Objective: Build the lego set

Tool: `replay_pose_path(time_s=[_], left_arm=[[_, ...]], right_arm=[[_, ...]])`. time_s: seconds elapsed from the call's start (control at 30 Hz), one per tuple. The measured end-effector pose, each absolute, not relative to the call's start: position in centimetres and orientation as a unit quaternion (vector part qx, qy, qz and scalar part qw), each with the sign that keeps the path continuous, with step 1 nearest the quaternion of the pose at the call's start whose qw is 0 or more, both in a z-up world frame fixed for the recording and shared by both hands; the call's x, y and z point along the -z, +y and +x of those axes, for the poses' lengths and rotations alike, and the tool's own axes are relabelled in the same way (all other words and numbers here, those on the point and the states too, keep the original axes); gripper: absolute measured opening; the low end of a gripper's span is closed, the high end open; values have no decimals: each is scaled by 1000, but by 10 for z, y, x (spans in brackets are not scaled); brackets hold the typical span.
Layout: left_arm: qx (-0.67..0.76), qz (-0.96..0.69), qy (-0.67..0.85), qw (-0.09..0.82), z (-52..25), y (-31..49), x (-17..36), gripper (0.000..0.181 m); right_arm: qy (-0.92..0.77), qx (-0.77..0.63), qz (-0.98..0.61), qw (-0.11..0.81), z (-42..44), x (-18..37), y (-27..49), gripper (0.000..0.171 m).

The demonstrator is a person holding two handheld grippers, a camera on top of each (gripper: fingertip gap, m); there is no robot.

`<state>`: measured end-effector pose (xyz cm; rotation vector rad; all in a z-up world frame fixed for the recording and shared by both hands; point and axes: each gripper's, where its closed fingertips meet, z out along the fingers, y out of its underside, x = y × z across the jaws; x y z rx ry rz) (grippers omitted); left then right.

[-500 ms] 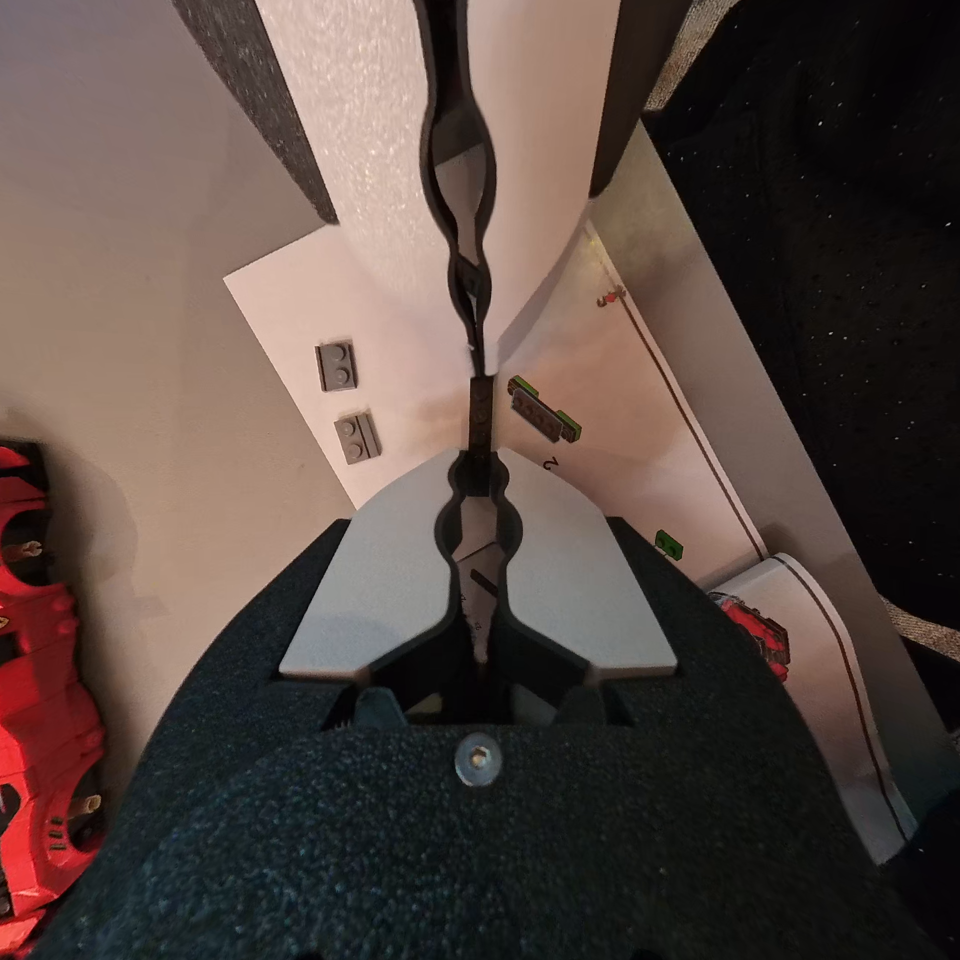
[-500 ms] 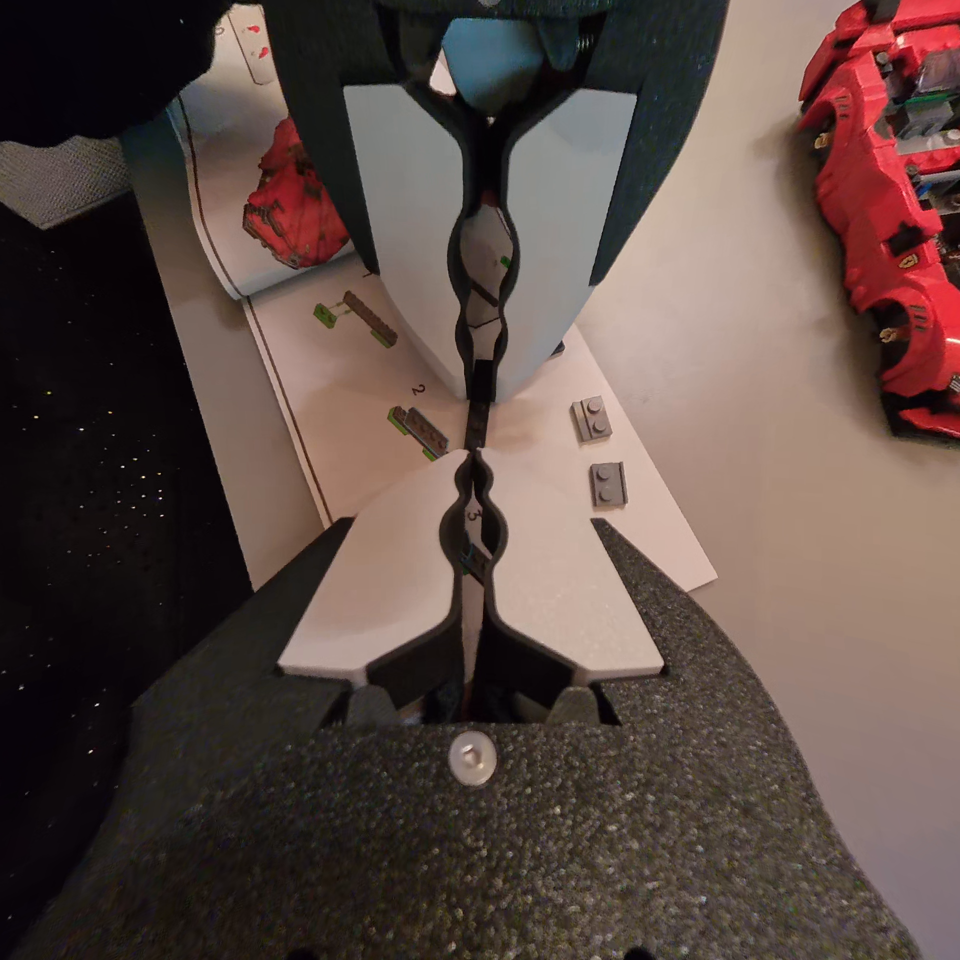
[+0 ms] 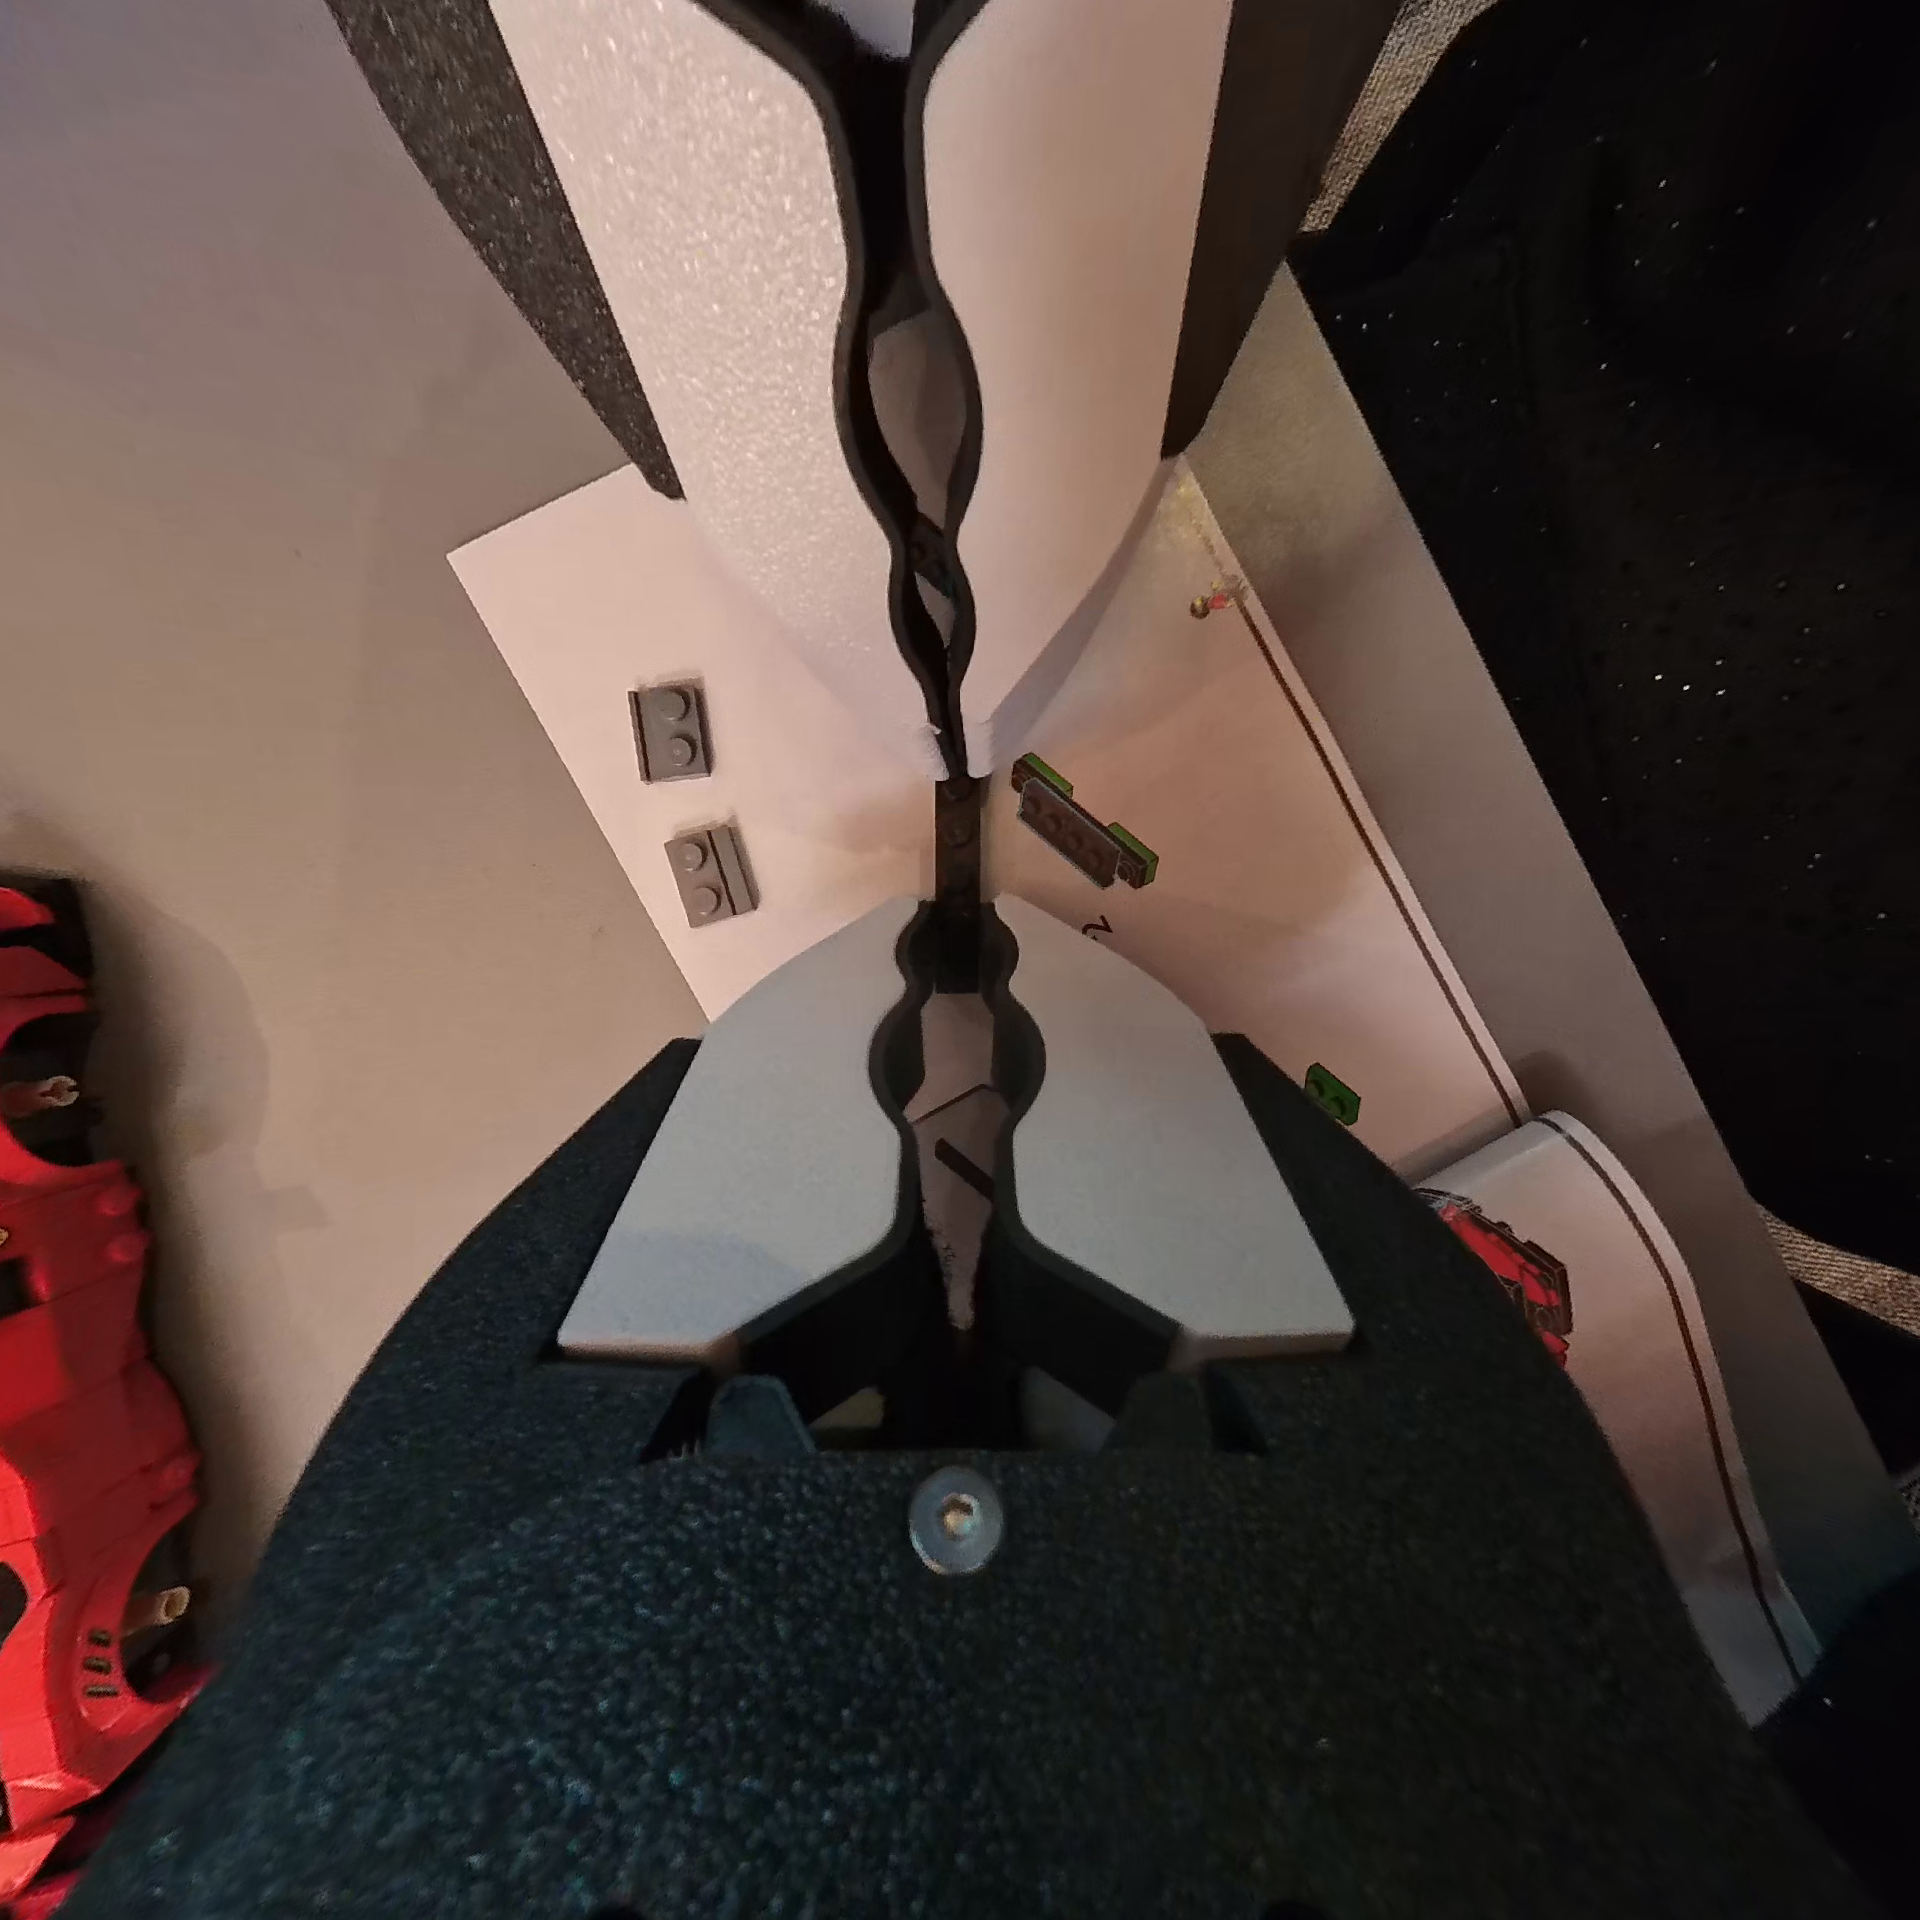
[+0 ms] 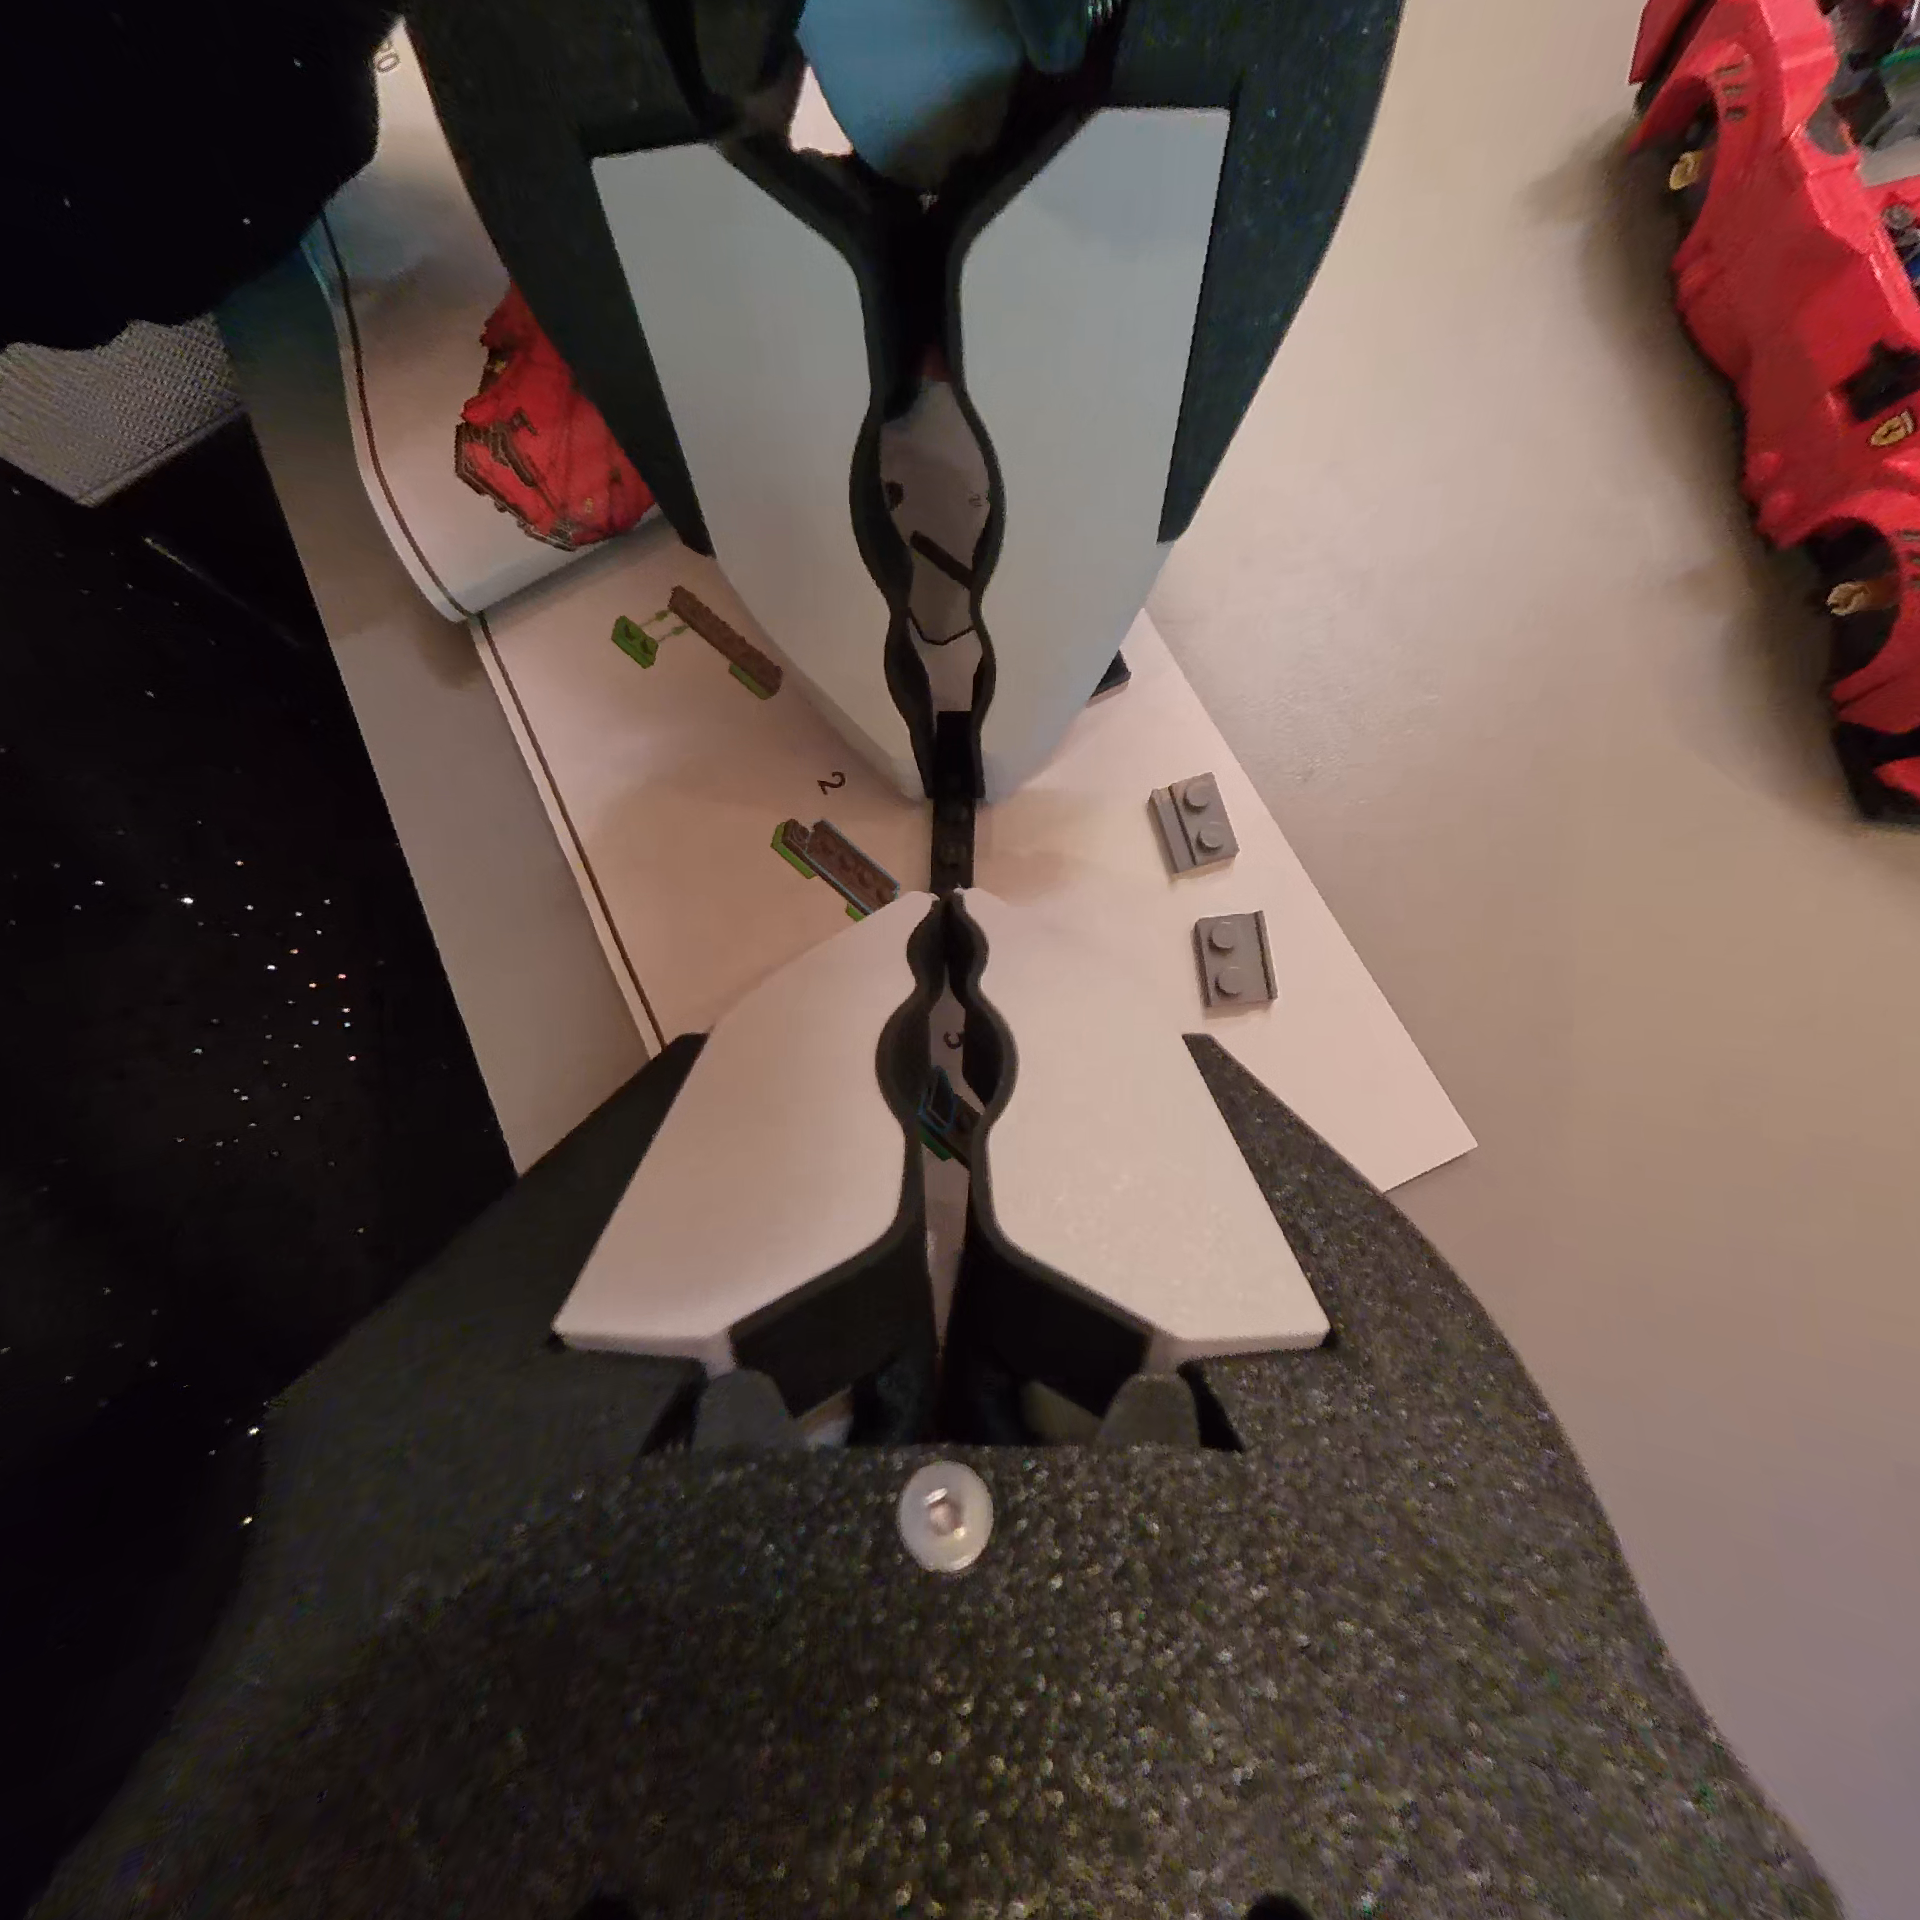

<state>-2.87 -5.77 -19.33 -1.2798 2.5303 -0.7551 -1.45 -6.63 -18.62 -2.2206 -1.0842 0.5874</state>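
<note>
- Left wrist view: left gripper [image 3: 958,914] closing tight on the near end of a narrow black plate [image 3: 957,844], holding it level above the instruction sheet [image 3: 582,623].
- Facing it from straight ahead, right gripper [image 3: 956,764] pinching the far end of the same black plate, jaws drawn together.
- Lying left of the gripper tips on the sheet, two small grey plates [image 3: 673,732], one behind the other and slightly apart.
- Sitting well off to the left on the pale surface [image 3: 260,468], part of a red car model [image 3: 73,1351].
- Right wrist view: right gripper [image 4: 948,906] squeezing shut on the near end of the black plate [image 4: 954,831], studs facing up.
- Meeting it from ahead, left gripper [image 4: 951,790] clamping the far end.
- Resting right of the tips on the instruction sheet [image 4: 1299,1060], the grey plates [image 4: 1195,826], side by side along the sheet's edge.
- Standing far off to the right on the surface [image 4: 1455,520], the red car model [image 4: 1787,364].
</note>
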Motion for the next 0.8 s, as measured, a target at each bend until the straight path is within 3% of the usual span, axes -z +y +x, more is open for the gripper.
replay_pose_path(time_s=[0.27, 0.77, 0.8], left_arm=[[238, -427, 866, 111, -29, -57, 194, 8], [251, -446, 853, 107, -29, -61, 195, 8], [246, -449, 852, 106, -29, -61, 195, 8]], right_arm=[[-419, -150, -851, 280, -14, 190, -68, 1], [-424, -226, -819, 313, -14, 185, -71, 0], [-416, -234, -818, 322, -12, 181, -69, 23]])
